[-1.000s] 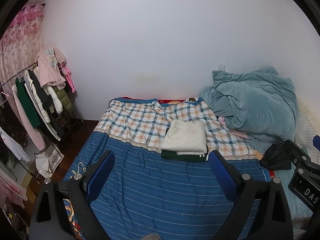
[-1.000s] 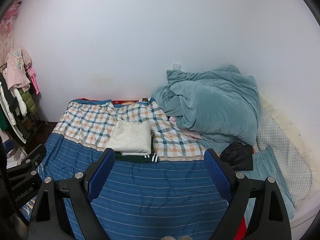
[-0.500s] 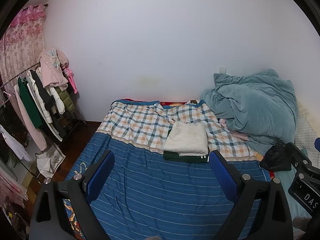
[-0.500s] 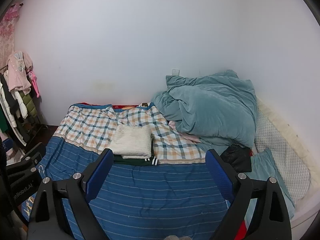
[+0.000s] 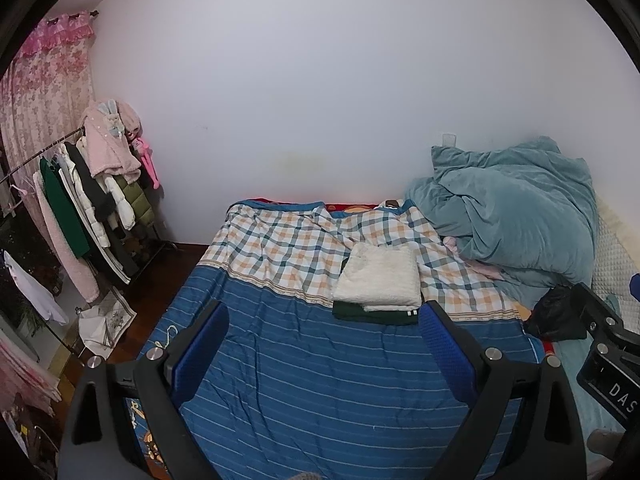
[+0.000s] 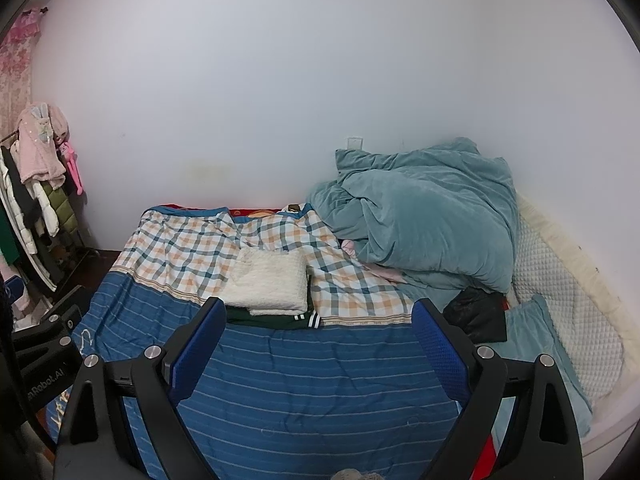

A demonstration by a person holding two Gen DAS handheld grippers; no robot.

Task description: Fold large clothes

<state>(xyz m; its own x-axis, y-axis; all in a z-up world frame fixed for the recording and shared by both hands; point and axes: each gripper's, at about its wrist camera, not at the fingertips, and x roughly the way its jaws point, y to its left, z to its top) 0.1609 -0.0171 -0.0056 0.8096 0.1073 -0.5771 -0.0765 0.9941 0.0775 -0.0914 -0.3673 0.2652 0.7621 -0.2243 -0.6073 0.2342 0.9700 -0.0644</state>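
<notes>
So both my tongs are hanging above the near end of the bed (image 5: 320, 392) right now, not holding anything. My left tongs (image 5: 324, 344) are spread wide, blue pads (image 5: 200, 356) well apart with nothing but the striped blue cover showing between them. Same deal with my right tongs (image 6: 316, 340), gaping wide over the blue stripes, nothing pinched.

The folded stuff is sitting further up the bed, right where the blue striped part is meeting the checked sheet (image 5: 288, 244). There's a fluffy cream garment (image 5: 378, 280) folded into a neat rectangle, and it's lying on top of a folded dark green garment (image 5: 372, 314) that's poking out along the near edge, with little white stripes showing at its corner. In the right wrist view the same pile, cream piece (image 6: 270, 282) over the green piece (image 6: 272, 318), is sitting just past my left-side finger, not touching either tongs.

To the right of the pile a big teal duvet (image 5: 516, 216) is bunching up against the wall, and a black bag (image 5: 556, 314) is lying just below it. Off to the left a clothes rack (image 5: 92, 196) is standing full of jackets, next to a pink curtain (image 5: 44, 92).
</notes>
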